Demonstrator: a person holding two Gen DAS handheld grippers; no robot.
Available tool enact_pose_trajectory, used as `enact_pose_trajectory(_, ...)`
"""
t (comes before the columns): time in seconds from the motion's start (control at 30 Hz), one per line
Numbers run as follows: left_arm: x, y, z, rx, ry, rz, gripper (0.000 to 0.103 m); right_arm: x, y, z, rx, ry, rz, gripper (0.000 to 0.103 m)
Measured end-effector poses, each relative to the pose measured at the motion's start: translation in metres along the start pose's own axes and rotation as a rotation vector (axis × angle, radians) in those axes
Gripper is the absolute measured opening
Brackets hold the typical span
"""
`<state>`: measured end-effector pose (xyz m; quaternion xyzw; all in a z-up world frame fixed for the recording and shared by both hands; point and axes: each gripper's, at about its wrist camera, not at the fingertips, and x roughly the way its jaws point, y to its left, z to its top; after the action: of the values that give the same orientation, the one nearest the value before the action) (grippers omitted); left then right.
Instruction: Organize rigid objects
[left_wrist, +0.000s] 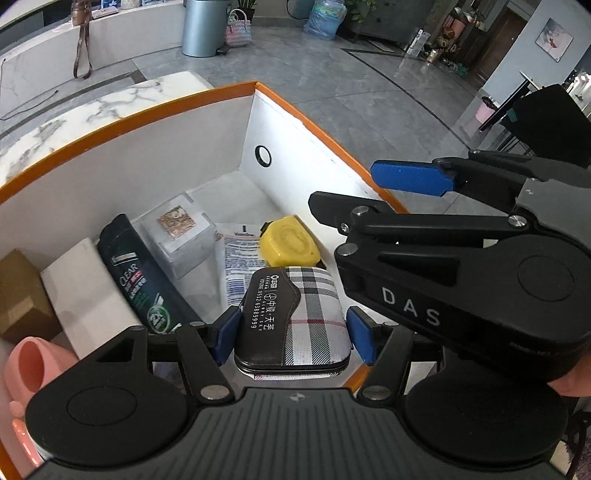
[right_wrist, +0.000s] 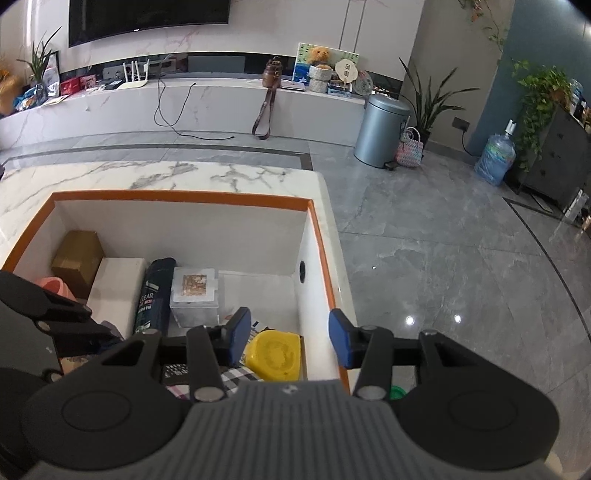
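My left gripper (left_wrist: 293, 334) is clamped on the plaid case (left_wrist: 295, 317), its blue pads pressing the case's two long sides, and I hold it low inside the orange-rimmed box (left_wrist: 236, 88), near the front wall and just in front of the yellow soap box (left_wrist: 290, 242). My right gripper (right_wrist: 290, 338) holds nothing: its jaws stand apart with only air between them, poised above the box's right-hand corner, over the yellow soap box and the side wall. From the left camera I see it reaching across from the right, above the box's rim. Around the case the box is already well filled. A printed leaflet (left_wrist: 238, 258) lies flat on the bottom beneath the soap box, a clear plastic cube (left_wrist: 177, 236) sits beside it, then a dark shampoo bottle (left_wrist: 142, 280) leaning on its side, a white box (left_wrist: 83, 291), a brown cardboard box (left_wrist: 18, 295) in the far corner and a pink cup (left_wrist: 31, 365) at the near edge. I judge the sorting to be mostly done, with six things already inside and the case being the piece in hand; it is not yet set down. What remains, as far as I can tell, is to release it in the free spot by the front wall. Something green peeks out beside the box under my right gripper, too hidden to name, so there may be more to collect.
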<state>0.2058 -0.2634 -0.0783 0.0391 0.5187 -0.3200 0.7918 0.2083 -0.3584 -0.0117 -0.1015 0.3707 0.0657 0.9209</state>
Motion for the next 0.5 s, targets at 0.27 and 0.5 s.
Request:
enact_pose_trajectory(0.27, 0.0, -0.002, 0.0, -0.009, -0.005, 0.001, 0.071, -0.004, 0.001, -0.001, -0.003, -0.008, -0.006, 0.048)
enact_pose_trajectory(0.5, -0.011, -0.004, -0.002, 0.012, -0.052, -0.006, 0.083, -0.009, 0.002, -0.001, -0.003, -0.02, -0.009, 0.052)
